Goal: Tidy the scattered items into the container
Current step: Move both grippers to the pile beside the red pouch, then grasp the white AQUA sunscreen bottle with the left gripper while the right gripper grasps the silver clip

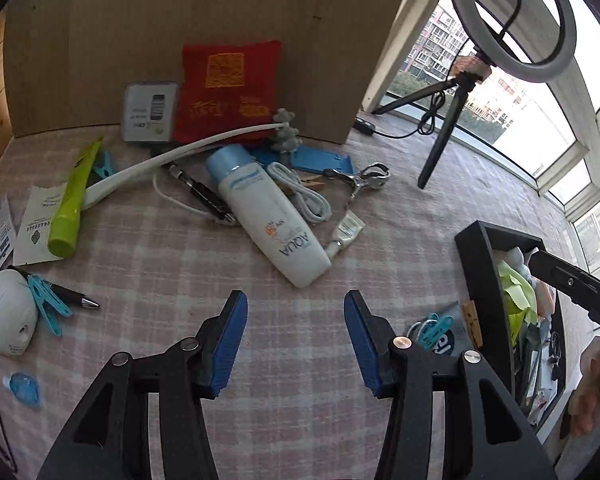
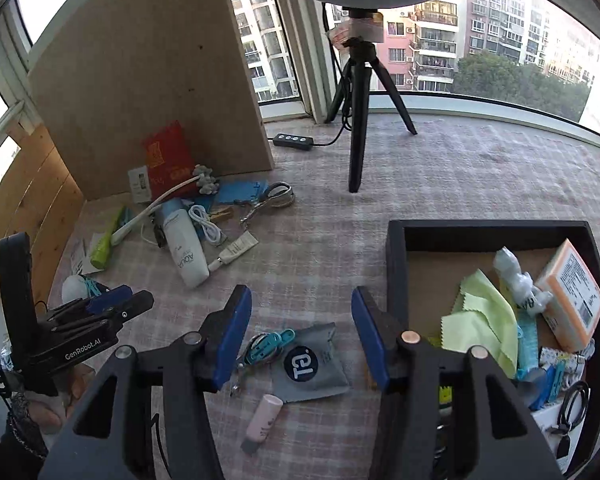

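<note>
Both grippers are held above the checked cloth with nothing between their blue pads. The left gripper (image 1: 296,342) has its fingers spread over bare cloth; the right gripper (image 2: 302,340) is likewise spread, with a grey sachet (image 2: 312,364) and a teal clothes peg (image 2: 270,342) lying on the cloth below the gap.

The step in hand is judged to be the choice of a next item. It would be done well if the nearest loose pieces were taken first: the sachet, the peg and the pink tube (image 2: 265,416), all just beside the near left corner of the black container (image 2: 396,264). Flat items such as the sachet should be pinched at a raised edge. The round white bottle (image 1: 266,210), further out in the heap by the upright board (image 1: 180,40), is best gripped across its body, since it may roll.

The container sits toward the right edge of the cloth. A yellow-green cloth (image 2: 484,320), a small white figure (image 2: 514,276), an orange-edged box (image 2: 572,296) and a black cable (image 2: 576,400) are seen inside it; its far left part remains bare.
</note>
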The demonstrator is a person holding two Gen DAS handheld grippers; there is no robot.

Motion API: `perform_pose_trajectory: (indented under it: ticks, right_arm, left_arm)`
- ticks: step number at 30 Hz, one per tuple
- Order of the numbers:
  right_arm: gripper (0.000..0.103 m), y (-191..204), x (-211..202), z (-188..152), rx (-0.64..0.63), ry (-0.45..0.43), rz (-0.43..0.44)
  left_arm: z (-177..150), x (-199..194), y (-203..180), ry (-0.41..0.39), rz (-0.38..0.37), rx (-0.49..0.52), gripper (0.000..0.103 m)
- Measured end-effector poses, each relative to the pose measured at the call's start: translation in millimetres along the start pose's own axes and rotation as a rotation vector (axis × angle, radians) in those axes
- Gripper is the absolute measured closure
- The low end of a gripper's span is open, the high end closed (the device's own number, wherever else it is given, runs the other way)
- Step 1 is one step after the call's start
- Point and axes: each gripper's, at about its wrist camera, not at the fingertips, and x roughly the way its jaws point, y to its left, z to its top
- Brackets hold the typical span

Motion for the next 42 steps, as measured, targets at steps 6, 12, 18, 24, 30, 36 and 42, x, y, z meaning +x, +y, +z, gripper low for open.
perform_pose_trajectory:
  ticks: [6,12,18,24,30,36,42]
  right_arm:
    - [0.051,22,54,39,0.010,0.059,0.024]
    - [0.051,13,110,67,0.137,0.144,0.040]
    - [0.051,0,145,80,0.254,0.179,0.045]
    - [0.051,-4,174,86,0.322,0.223,0.057]
    - [0.051,3,195,89,0.328,0.246,0.050]
    - [0.062,5,192,87,0.309,0.227,0.060]
    - [0.078,4,183,75,0.287,0.219,0.096]
  left_arm:
    - [42,17,28,0.005,0.031,-0.069,0.052]
    - [75,53,31,0.053,0.054,-0.067,0.050]
    - [88,78,31,0.072,0.071,-0.066,0.050]
    - [93,100,23,0.099,0.081,-0.021,0.049]
    - [88,112,12,0.110,0.070,0.022,0.051]
    - [77,111,4,0.091,0.067,0.045,0.056]
    - [59,103,-2,0.085,0.063,0.058,0.060]
